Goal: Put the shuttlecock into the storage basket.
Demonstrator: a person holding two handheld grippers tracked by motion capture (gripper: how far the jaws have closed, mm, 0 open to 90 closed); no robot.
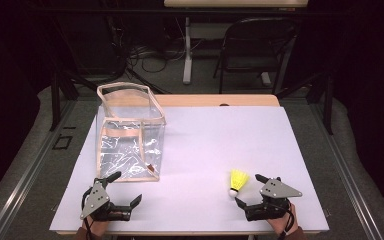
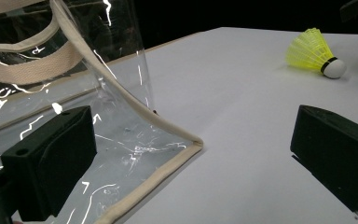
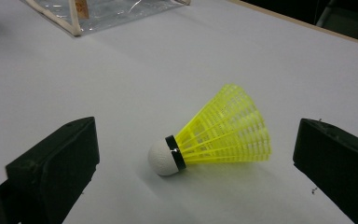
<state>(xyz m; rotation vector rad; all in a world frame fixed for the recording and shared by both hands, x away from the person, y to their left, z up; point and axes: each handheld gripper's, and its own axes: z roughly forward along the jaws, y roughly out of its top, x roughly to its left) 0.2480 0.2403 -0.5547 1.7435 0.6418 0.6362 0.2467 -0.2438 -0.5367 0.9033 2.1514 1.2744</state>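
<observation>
One yellow plastic shuttlecock (image 3: 212, 133) with a ribbed conical skirt and a round white nose is seen lying on its side on the smooth white table (image 1: 220, 135), between the wide-spread jaws of the right gripper (image 1: 247, 190). Near the left gripper (image 1: 125, 188), also held wide, a clear crinkled bag (image 1: 130, 132) with beige fabric edging is standing.

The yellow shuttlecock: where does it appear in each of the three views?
High view: the yellow shuttlecock lies lower right on the table, near the right gripper.
Left gripper view: upper right, far off.
Right gripper view: centre, on its side between the jaws.
Shared landmark: the clear bag.
</observation>
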